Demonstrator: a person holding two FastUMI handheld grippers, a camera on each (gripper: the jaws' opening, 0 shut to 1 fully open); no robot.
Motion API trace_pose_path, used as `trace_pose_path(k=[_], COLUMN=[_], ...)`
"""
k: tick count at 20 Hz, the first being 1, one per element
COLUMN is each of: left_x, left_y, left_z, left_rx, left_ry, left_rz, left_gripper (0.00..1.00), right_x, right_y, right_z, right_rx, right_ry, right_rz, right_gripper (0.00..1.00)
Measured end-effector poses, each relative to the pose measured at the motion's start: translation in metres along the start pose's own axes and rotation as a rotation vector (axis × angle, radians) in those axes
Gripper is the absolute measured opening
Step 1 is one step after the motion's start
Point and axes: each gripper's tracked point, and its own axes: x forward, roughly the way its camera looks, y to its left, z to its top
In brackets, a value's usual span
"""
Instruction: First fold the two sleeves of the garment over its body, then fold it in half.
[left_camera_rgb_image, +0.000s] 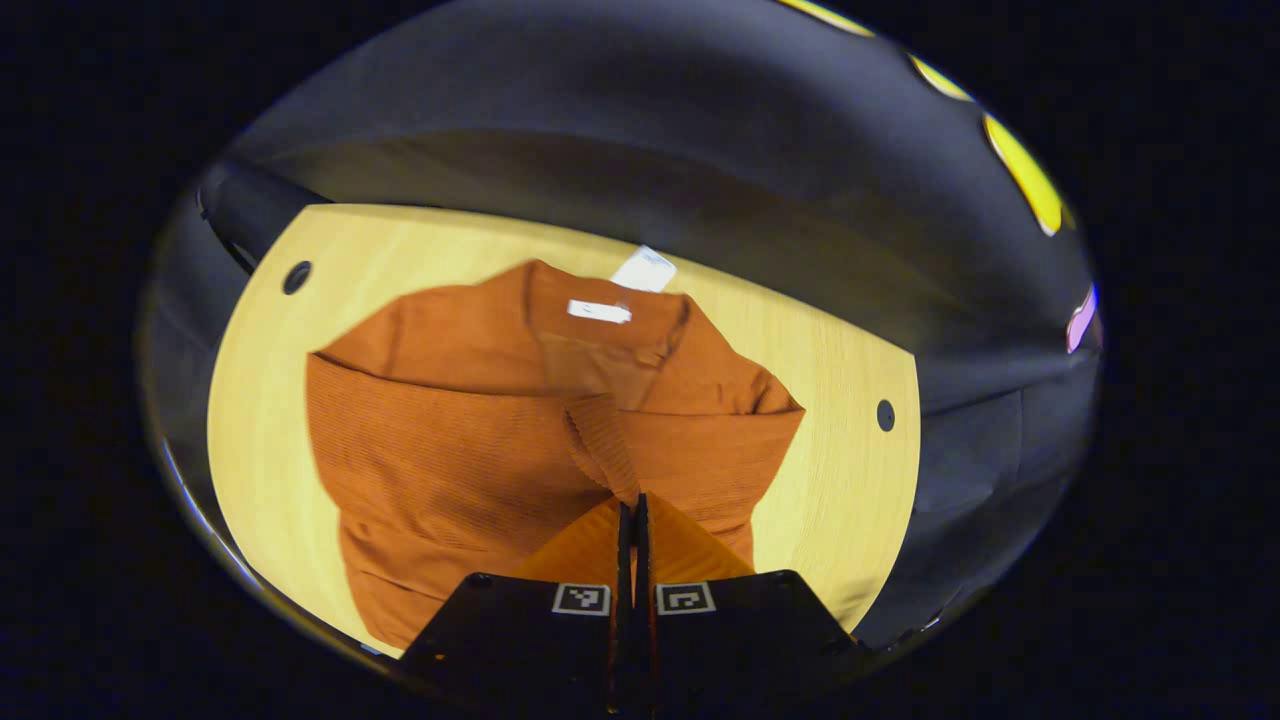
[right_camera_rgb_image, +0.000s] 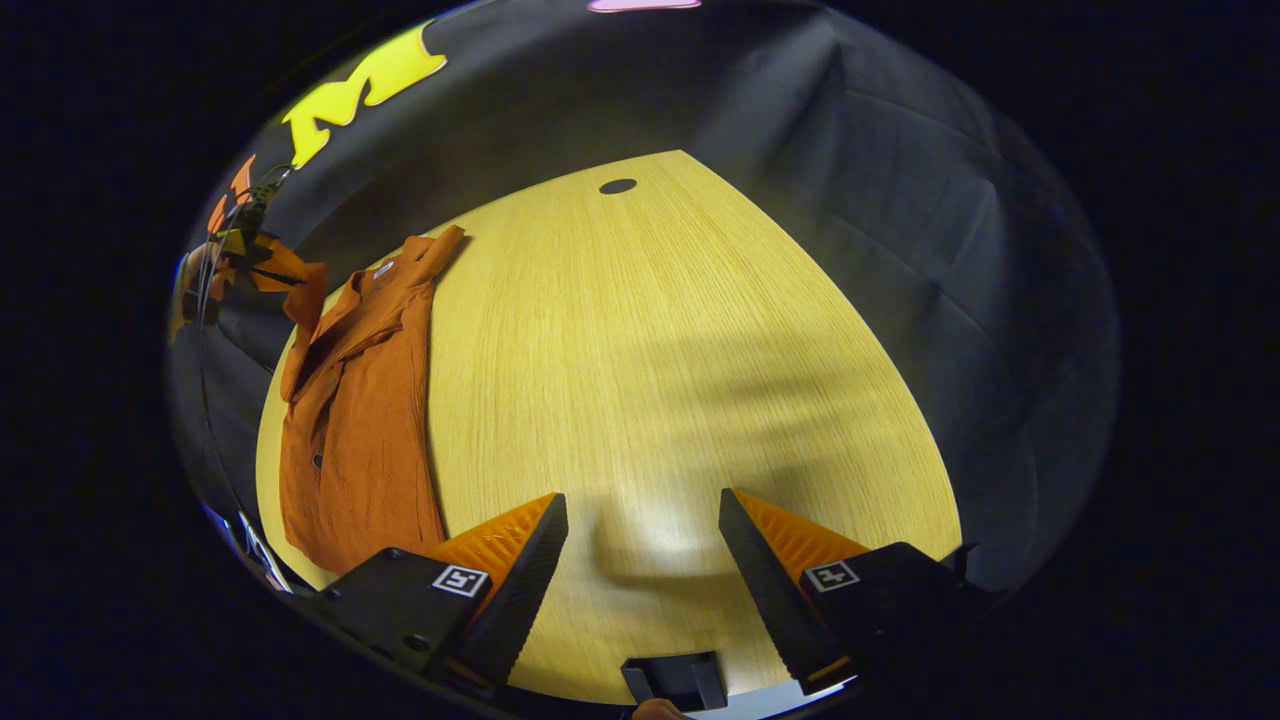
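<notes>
On the table (right_camera_rgb_image: 650, 350), left gripper (left_camera_rgb_image: 631, 500) pinches the garment's (left_camera_rgb_image: 450, 450) sleeve (left_camera_rgb_image: 605, 445).

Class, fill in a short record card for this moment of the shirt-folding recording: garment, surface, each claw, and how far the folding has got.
garment: orange shirt, lying on the table, collar end away from the left claw
sleeve cuff: ribbed cuff lifted over the shirt's body
left claw: shut on the sleeve cuff
right claw: open, holding nothing, above bare wood, apart from the shirt
surface: pale wooden table
tag: white label inside the collar
stage: one sleeve being folded over the body; half-fold not yet done
</notes>
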Motion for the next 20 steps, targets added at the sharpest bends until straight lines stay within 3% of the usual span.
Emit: trace_pose_path(k=[2,3,8,9,10,11,12,14,15,16,17,19,20], left_x=[0.031,0.037,0.057,0.060,0.059,0.061,0.062,0.055,0.052,0.046,0.038,0.021,0.012], left_y=[-0.019,-0.026,-0.069,-0.076,-0.080,-0.084,-0.087,-0.092,-0.090,-0.089,-0.088,-0.072,-0.066], left_z=[-0.012,-0.017,-0.032,-0.032,-0.034,-0.035,-0.035,-0.042,-0.041,-0.044,-0.046,-0.046,-0.048], left_rx=[-0.022,-0.038,-0.038,-0.036,-0.039,-0.050,-0.062,-0.073,-0.070,-0.067,-0.065,-0.048,-0.036], left_ry=[0.019,0.034,0.072,0.076,0.081,0.081,0.081,0.092,0.086,0.082,0.077,0.039,0.020], left_rz=[0.009,0.001,-0.106,-0.142,-0.154,-0.167,-0.174,-0.192,-0.199,-0.217,-0.228,-0.239,-0.252], left_gripper=[0.03,0.03,0.03,0.04,0.08,0.27,0.17,0.34,0.52,0.79,0.61,1.00,0.99], right_x=[-0.002,-0.004,-0.008,-0.007,-0.006,-0.007,-0.007,-0.006,-0.005,-0.006,-0.007,-0.013,-0.016], right_y=[-0.009,-0.013,-0.032,-0.034,-0.036,-0.036,-0.036,-0.033,-0.031,-0.028,-0.026,-0.016,-0.010], right_z=[-0.001,-0.002,-0.011,-0.014,-0.015,-0.014,-0.013,-0.013,-0.014,-0.013,-0.014,-0.012,-0.011], right_rx=[0.011,0.018,0.066,0.071,0.071,0.069,0.067,0.059,0.052,0.046,0.038,0.010,-0.007], right_ry=[-0.007,-0.010,-0.002,0.004,0.008,0.007,0.006,0.007,0.009,0.010,0.009,0.007,0.005], right_rz=[-0.006,-0.008,-0.022,-0.025,-0.033,-0.039,-0.043,-0.049,-0.049,-0.049,-0.046,-0.035,-0.030], right_gripper=[0.94,0.99,0.98,0.94,0.98,0.98,0.98,0.98,0.98,0.98,0.98,0.98,0.98])
